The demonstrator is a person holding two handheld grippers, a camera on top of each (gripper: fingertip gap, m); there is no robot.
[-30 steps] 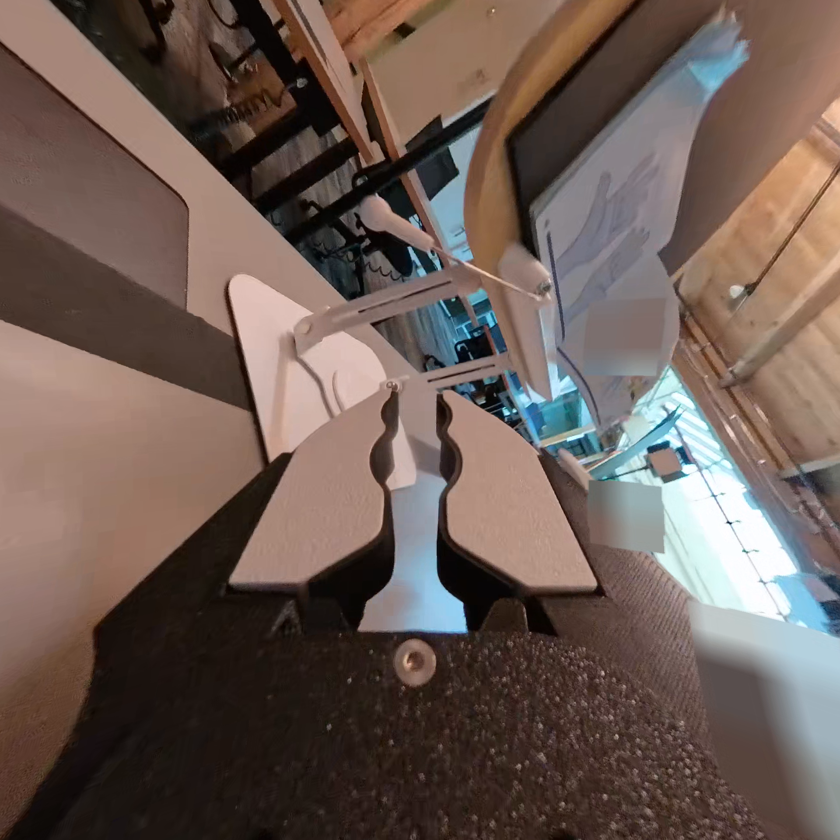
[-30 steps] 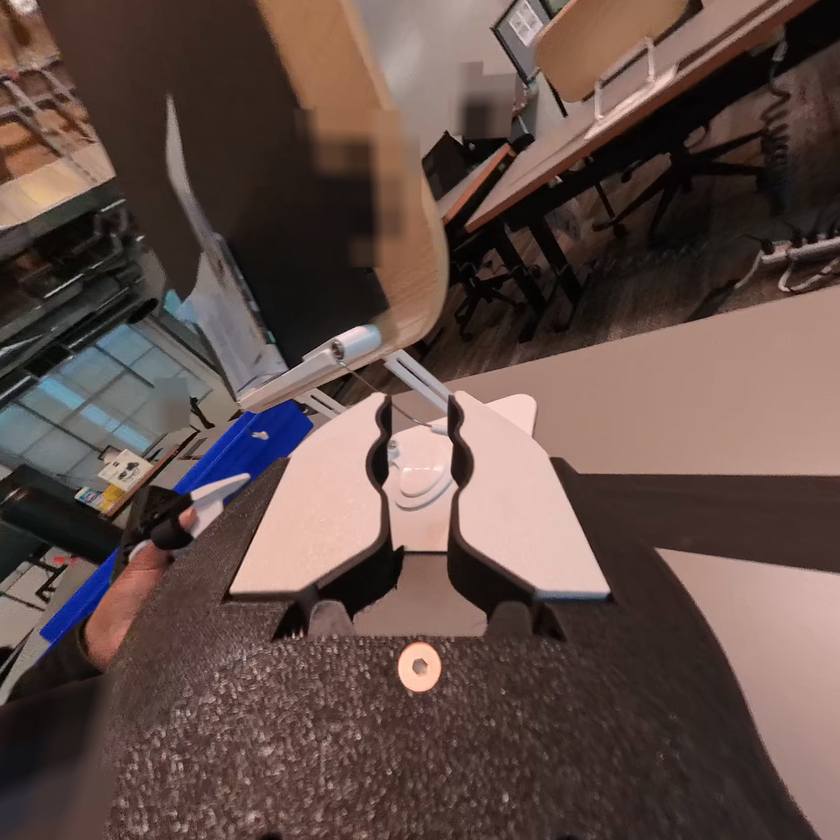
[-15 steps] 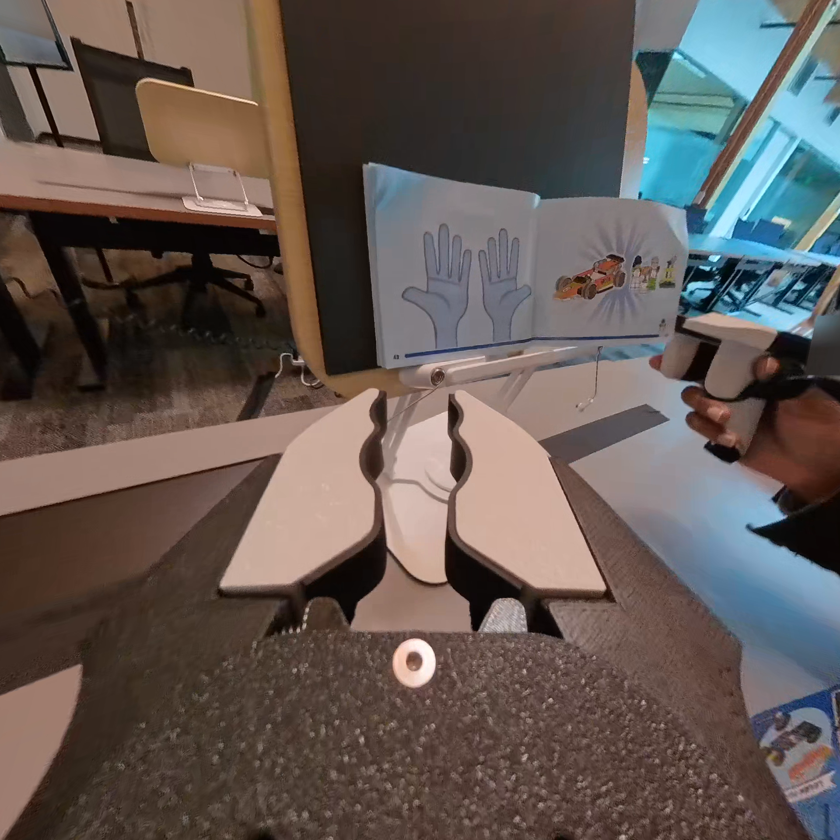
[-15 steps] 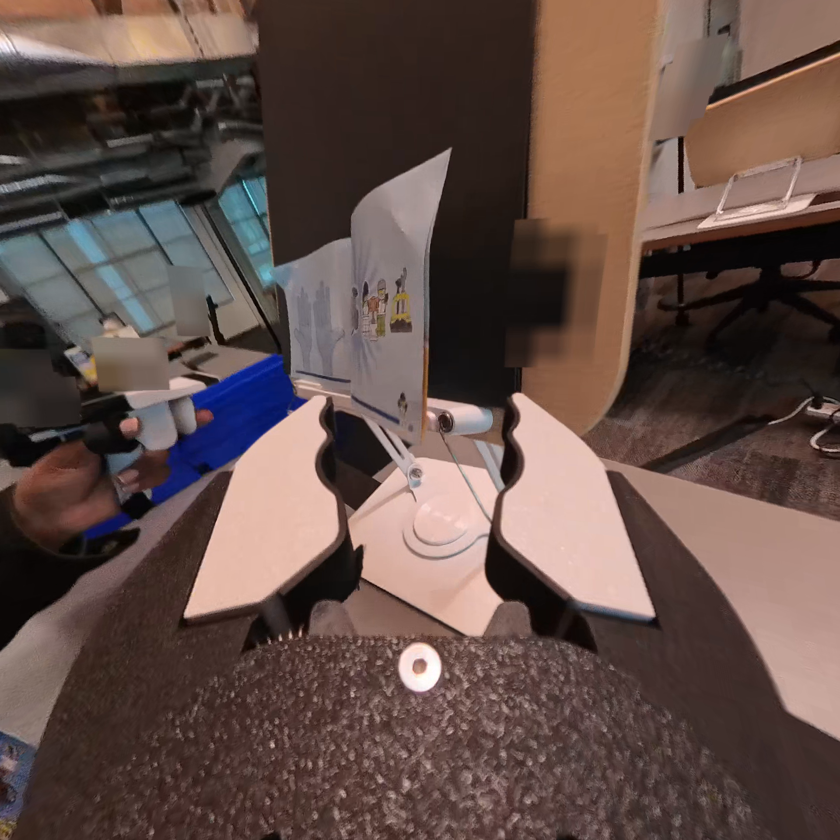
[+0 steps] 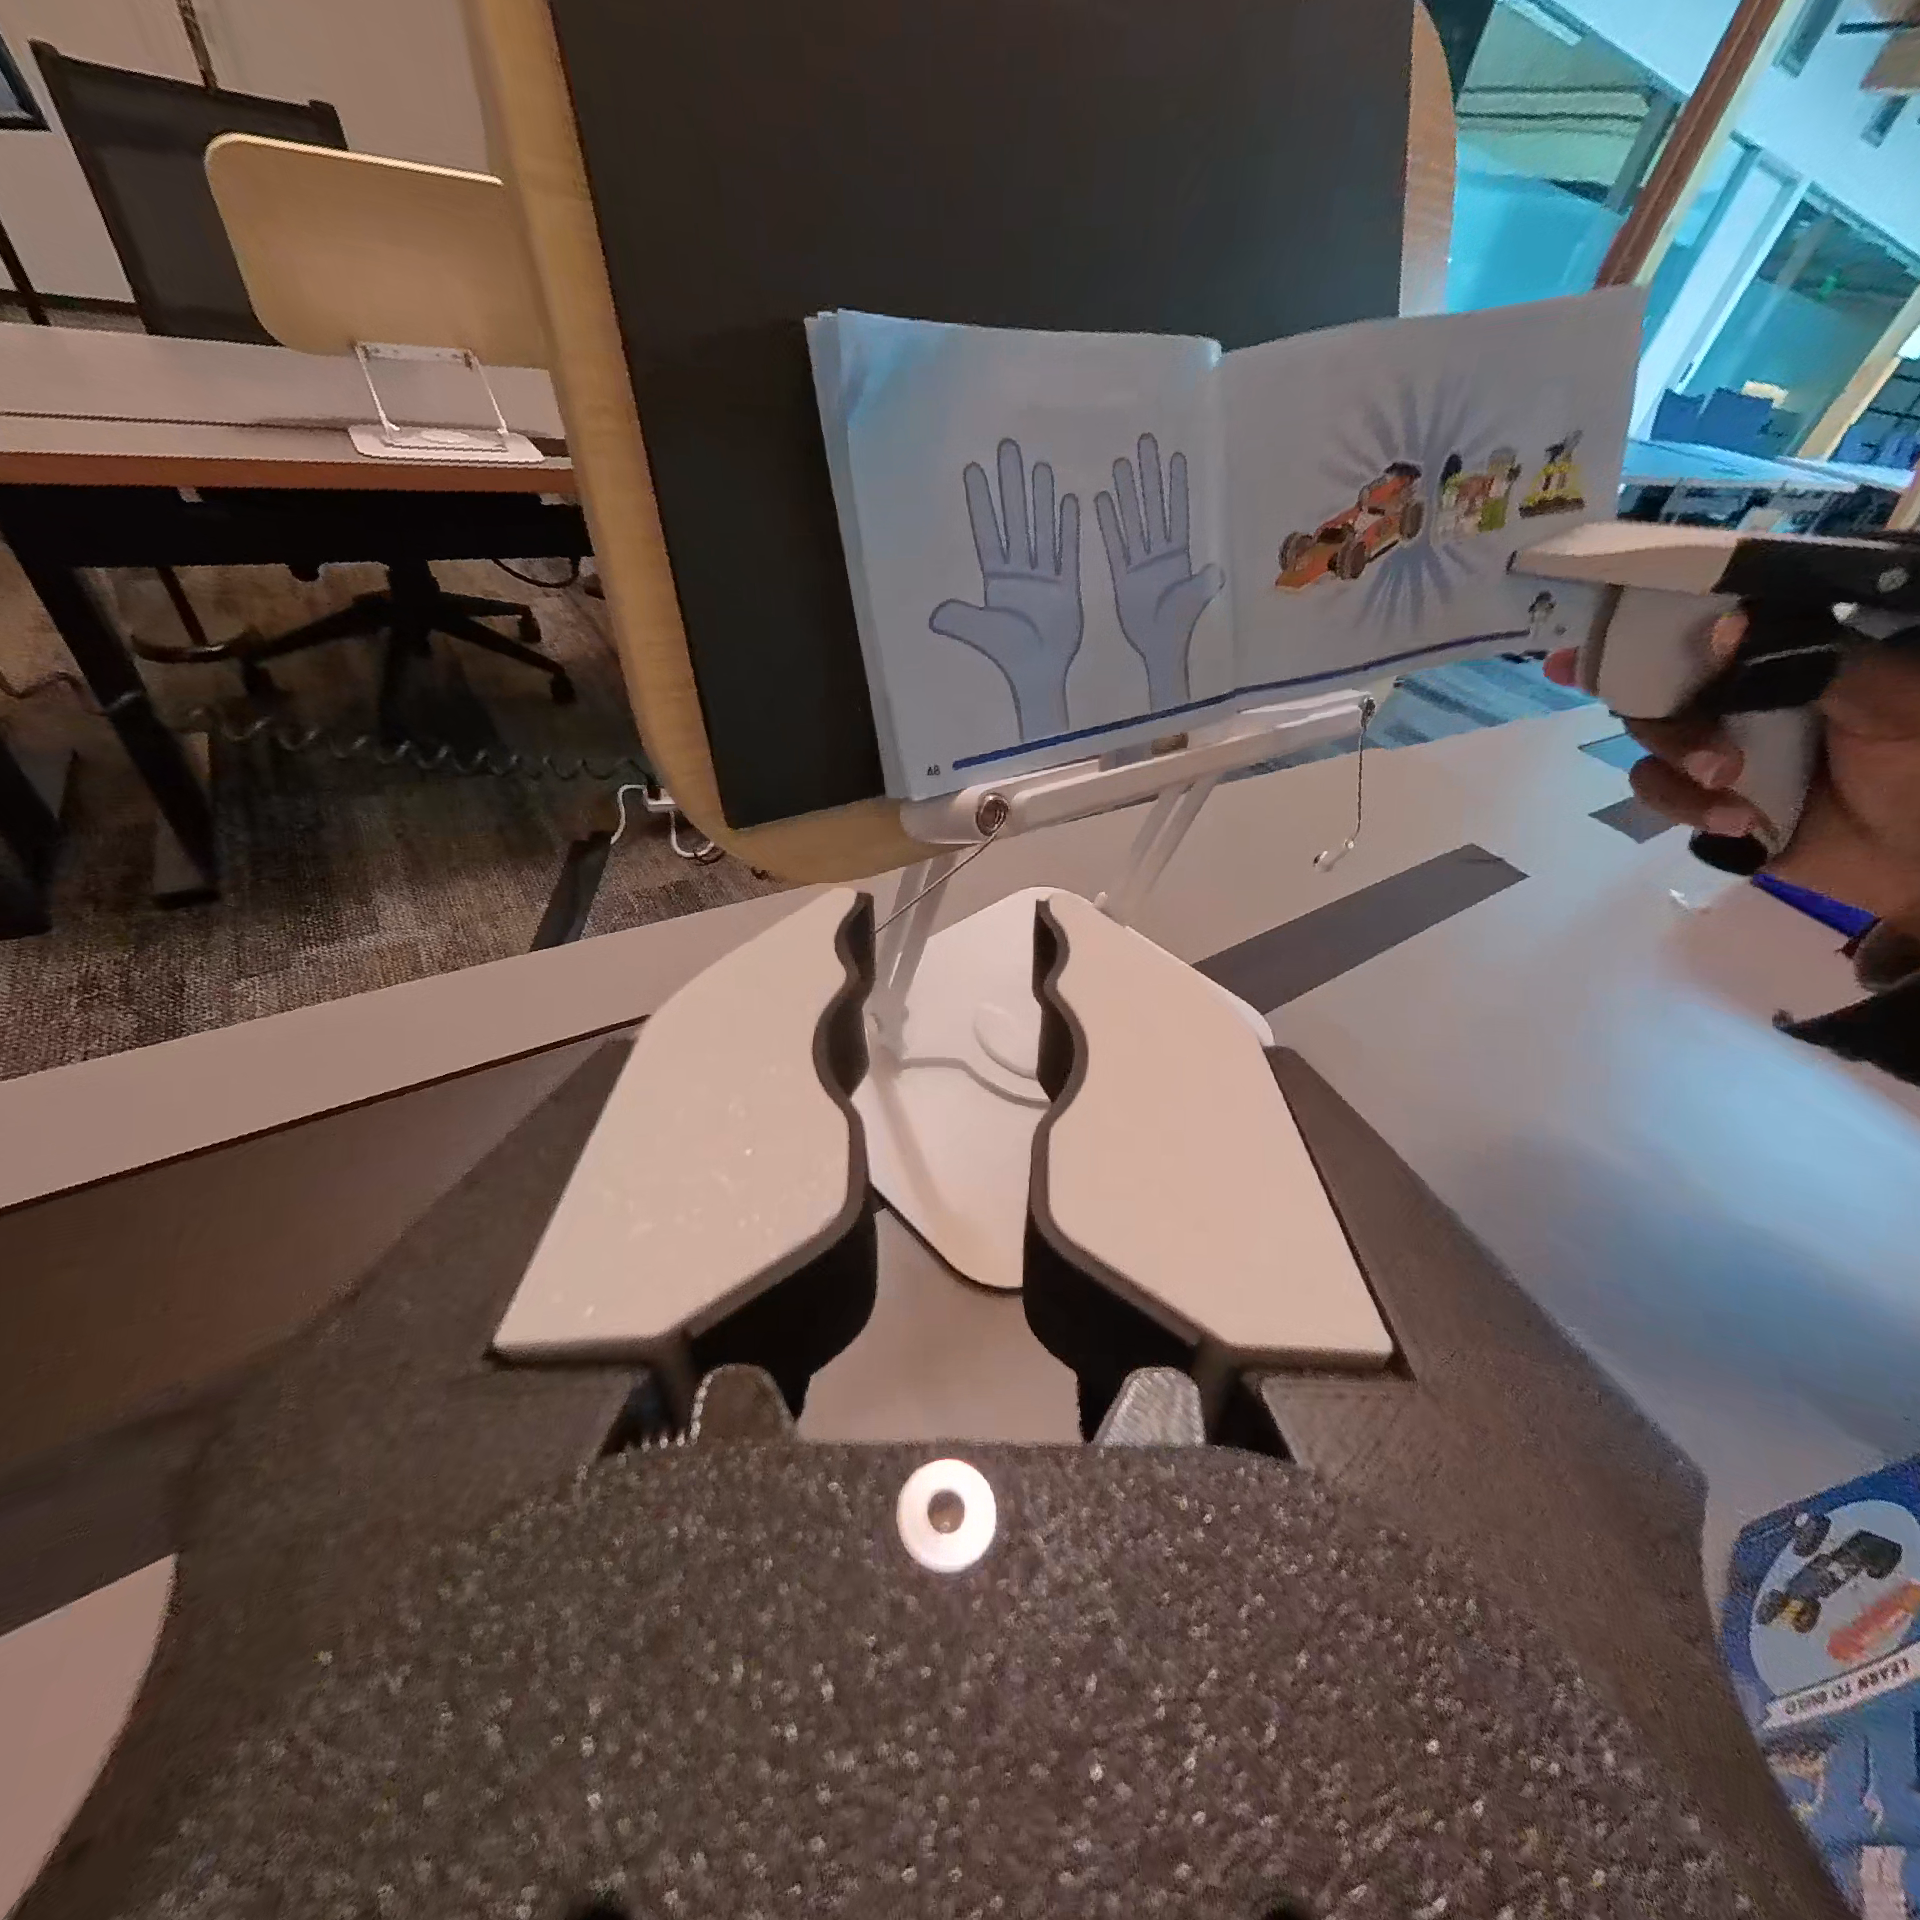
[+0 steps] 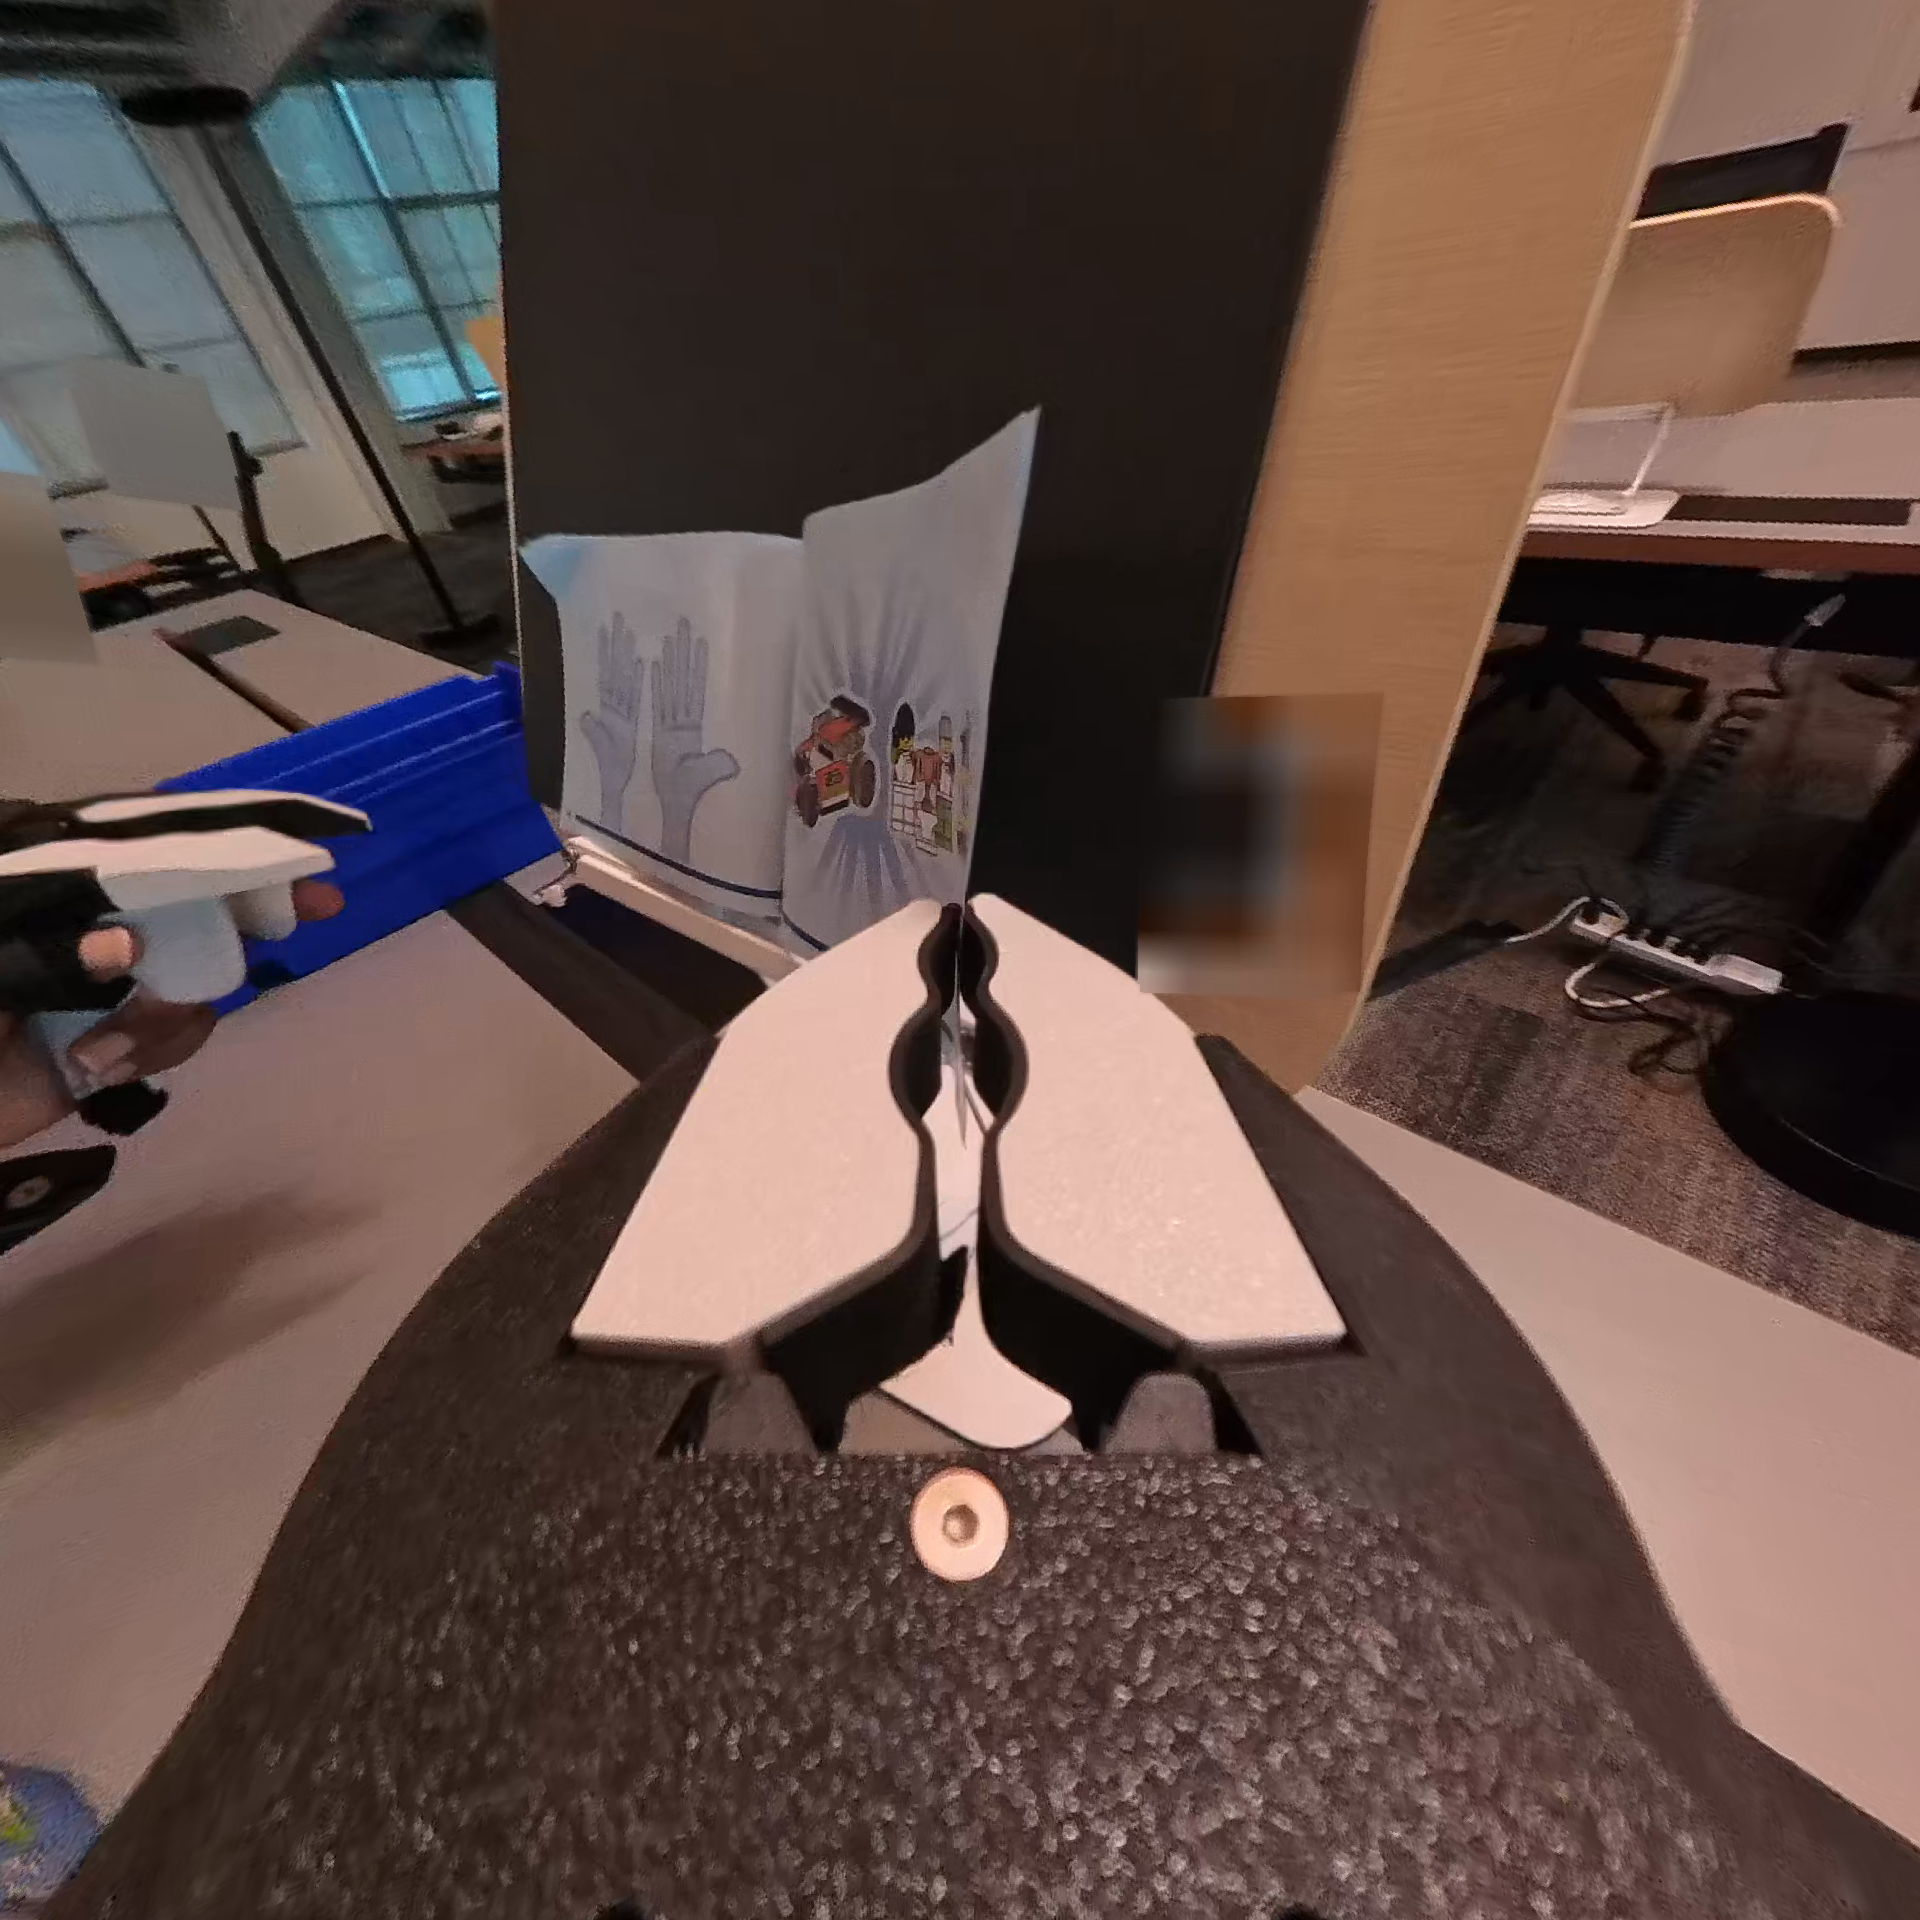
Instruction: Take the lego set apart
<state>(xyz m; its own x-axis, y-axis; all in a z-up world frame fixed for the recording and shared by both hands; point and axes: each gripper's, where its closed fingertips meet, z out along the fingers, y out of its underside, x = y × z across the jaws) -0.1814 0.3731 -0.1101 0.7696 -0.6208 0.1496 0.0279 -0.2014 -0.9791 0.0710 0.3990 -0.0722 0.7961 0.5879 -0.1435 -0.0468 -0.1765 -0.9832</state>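
Observation:
An open instruction booklet (image 5: 1143, 540) stands on a white wire stand (image 5: 1132, 769) against a dark panel. No lego model shows in either view. My left gripper (image 5: 948, 925) is open and empty, with the stand's white base (image 5: 956, 1143) seen between its fingers. My right gripper (image 6: 961, 914) is shut on the outer edge of the booklet's right-hand page (image 6: 904, 665), which curls towards it. The left wrist view shows the right gripper (image 5: 1527, 582) at that page's right edge. The left gripper (image 6: 301, 831) also shows at the left of the right wrist view.
The dark panel with a wooden rim (image 5: 935, 208) stands upright behind the booklet. A blue bin (image 6: 395, 769) sits on the table to the left. A blue printed leaflet (image 5: 1829, 1621) lies at the near right. Desks, chairs and floor cables lie beyond the table edge. The gap from one gripper's tips to the other's is roughly 25 cm.
Both views swung from tilted to level, facing the booklet. My right jaws opened wide, then came together on the page's edge. My left jaws opened a little wider.

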